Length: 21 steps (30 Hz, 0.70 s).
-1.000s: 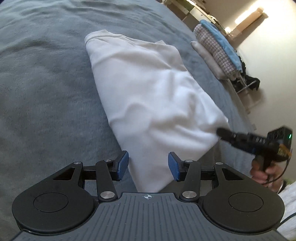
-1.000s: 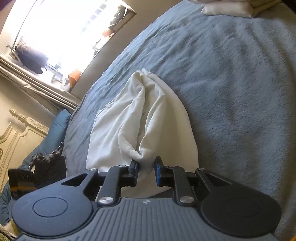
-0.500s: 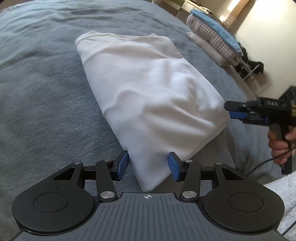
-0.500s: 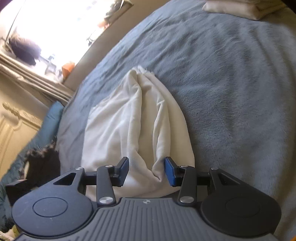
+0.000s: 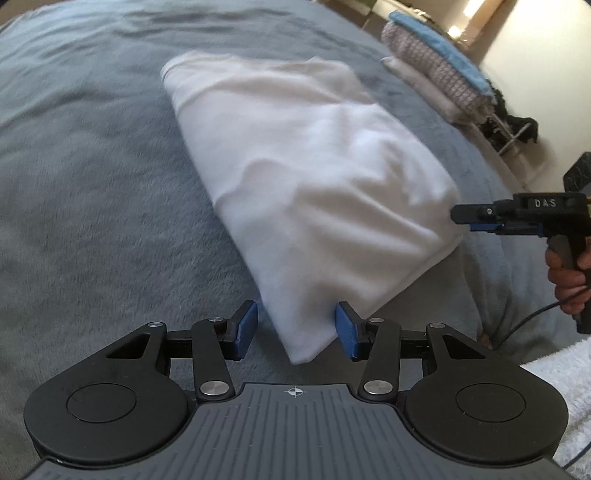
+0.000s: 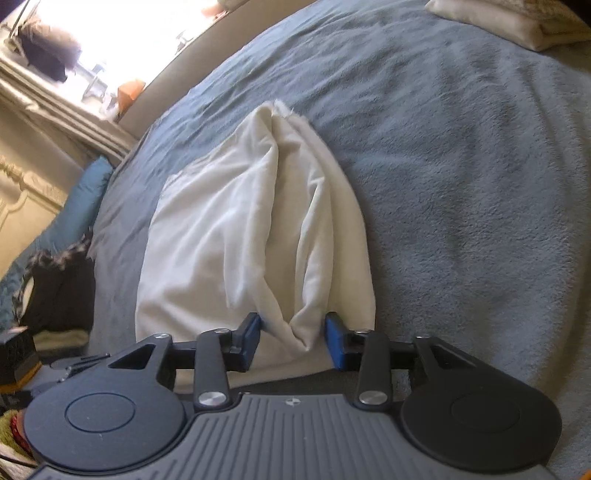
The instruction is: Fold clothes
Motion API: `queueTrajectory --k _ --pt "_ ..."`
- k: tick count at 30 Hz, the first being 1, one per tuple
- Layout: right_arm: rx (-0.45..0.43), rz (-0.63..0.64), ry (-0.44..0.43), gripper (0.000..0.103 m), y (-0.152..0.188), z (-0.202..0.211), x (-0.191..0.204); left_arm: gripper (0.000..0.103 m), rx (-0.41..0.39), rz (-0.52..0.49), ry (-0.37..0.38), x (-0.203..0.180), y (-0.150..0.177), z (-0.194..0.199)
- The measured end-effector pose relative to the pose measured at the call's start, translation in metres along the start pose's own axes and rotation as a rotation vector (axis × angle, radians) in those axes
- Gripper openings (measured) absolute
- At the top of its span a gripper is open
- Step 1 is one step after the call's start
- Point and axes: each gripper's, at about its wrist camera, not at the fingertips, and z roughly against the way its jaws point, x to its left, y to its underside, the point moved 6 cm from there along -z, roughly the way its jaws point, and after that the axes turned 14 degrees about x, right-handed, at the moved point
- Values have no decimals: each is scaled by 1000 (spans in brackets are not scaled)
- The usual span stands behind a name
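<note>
Left wrist view: we are looking down along the left gripper [image 5: 294, 330] at a white garment [image 5: 306, 177], already folded into a long soft slab lying on a grey fleecy bedspread [image 5: 92, 192]. The slab is running from our fingers at 6 o'clock up toward 11 o'clock. Its near corner is sitting between the blue pads [image 5: 246, 328]; the jaws are standing apart, and we are seeing a gap at the left pad, so nothing is being gripped. At 3 o'clock the right gripper [image 5: 476, 219] is meeting the garment's other near corner, a hand [image 5: 570, 280] wrapping its handle. A stack of folded laundry [image 5: 436, 74] is resting at 1 o'clock.

Right wrist view: the right gripper [image 6: 293, 341] is closing its jaws around a bunched pleat of the same garment [image 6: 240, 236], which is fanning away toward 12 o'clock. The pads are flanking the fold; we are not judging them to be pressing yet. The cloth is looking thin, limp and creased, matte against the plush blanket [image 6: 461, 147]. A pale folded item [image 6: 517, 22] is lying at 1 o'clock.

Judgement: we are taking hold of the two near corners for one more fold. The next move is calling for both jaws to pinch all the layers, then lift together and carry the end over toward the far edge.
</note>
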Motion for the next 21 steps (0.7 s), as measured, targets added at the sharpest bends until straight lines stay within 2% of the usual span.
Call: queueTrajectory --k 2,9,12,17,21 --pt "1 31 26 12 -1 -2 3 46 -2 1 1 0 1 1" --pt "-72 56 52 8 -1 14 8 46 -20 -35 10 -7 3 7" --pt "-74 56 56 8 0 18 4 46 -21 -37 23 -9 3 8" --pt "-95 55 75 8 -3 24 1 46 -18 -32 90 -10 4 14" --pt "-74 43 79 8 -4 19 -5 46 -15 -35 103 -11 6 15"
